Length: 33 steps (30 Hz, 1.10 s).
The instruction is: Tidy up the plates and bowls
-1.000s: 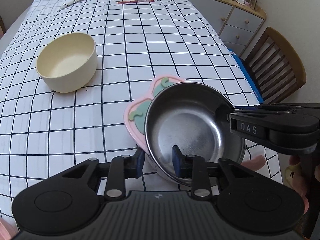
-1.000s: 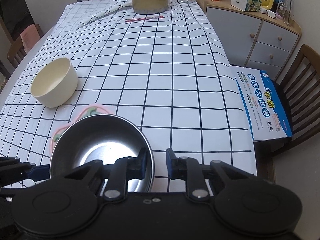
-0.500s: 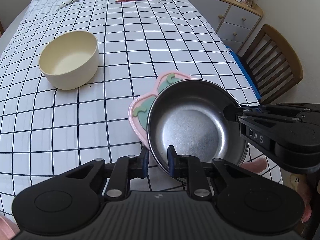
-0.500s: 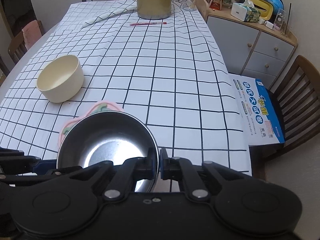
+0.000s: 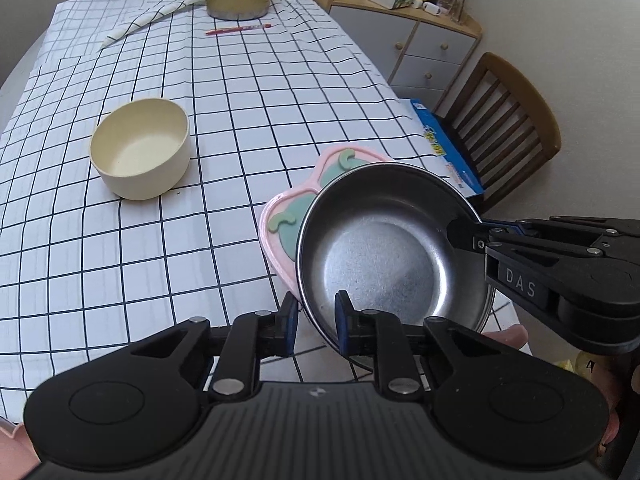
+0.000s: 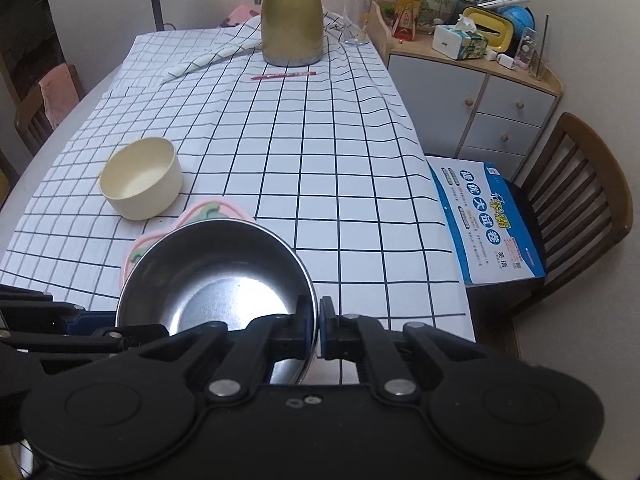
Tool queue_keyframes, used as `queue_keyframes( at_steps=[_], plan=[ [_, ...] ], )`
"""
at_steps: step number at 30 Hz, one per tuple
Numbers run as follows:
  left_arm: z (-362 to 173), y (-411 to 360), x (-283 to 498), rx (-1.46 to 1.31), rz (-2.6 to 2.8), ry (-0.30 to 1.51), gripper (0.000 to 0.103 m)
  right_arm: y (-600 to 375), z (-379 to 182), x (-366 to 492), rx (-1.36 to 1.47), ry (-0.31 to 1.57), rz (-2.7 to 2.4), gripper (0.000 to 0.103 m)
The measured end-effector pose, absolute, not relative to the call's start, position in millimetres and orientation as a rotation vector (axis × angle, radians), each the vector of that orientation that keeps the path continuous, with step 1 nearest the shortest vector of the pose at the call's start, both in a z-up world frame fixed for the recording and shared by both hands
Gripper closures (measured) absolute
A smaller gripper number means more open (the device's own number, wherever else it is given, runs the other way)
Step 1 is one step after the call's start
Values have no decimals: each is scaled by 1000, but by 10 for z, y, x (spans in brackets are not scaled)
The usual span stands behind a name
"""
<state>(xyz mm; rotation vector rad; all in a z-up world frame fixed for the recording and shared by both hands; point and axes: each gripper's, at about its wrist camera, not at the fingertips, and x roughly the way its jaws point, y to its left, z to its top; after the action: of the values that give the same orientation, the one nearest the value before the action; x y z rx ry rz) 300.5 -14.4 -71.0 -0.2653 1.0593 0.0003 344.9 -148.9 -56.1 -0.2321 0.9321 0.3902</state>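
Observation:
A steel bowl [image 5: 384,252] is held tilted above the table's near right corner, over a pink plate [image 5: 280,220] with green shapes. My left gripper [image 5: 314,322] straddles the bowl's near rim with its jaws a little apart from it. My right gripper [image 6: 318,330] is shut on the bowl's right rim [image 6: 310,300]; it shows at the right in the left wrist view [image 5: 472,236]. A cream bowl [image 5: 140,154] stands on the checked cloth to the left, also in the right wrist view [image 6: 140,178]. The pink plate [image 6: 208,212] peeks out behind the steel bowl [image 6: 216,276].
A gold jug [image 6: 292,20], a glass [image 6: 354,20] and a red pen [image 6: 284,76] are at the table's far end. A wooden chair [image 6: 580,200] with a blue box [image 6: 484,216] and a cabinet [image 6: 472,92] stand to the right.
My right gripper closed on the steel bowl's rim and lifted it. My left gripper closed on the near rim, then its jaws widened again. Both cameras rose.

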Motion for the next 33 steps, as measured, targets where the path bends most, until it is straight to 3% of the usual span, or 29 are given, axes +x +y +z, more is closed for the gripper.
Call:
queue_keyframes(
  at_steps=[16, 33],
  plan=[
    [-273, -130, 2274, -171, -135, 1045, 85, -1569, -152, 2609, -133, 922, 293, 97],
    [-401, 46, 1631, -96, -185, 1106, 85, -1351, -274, 1774, -98, 977, 242, 96]
  ],
)
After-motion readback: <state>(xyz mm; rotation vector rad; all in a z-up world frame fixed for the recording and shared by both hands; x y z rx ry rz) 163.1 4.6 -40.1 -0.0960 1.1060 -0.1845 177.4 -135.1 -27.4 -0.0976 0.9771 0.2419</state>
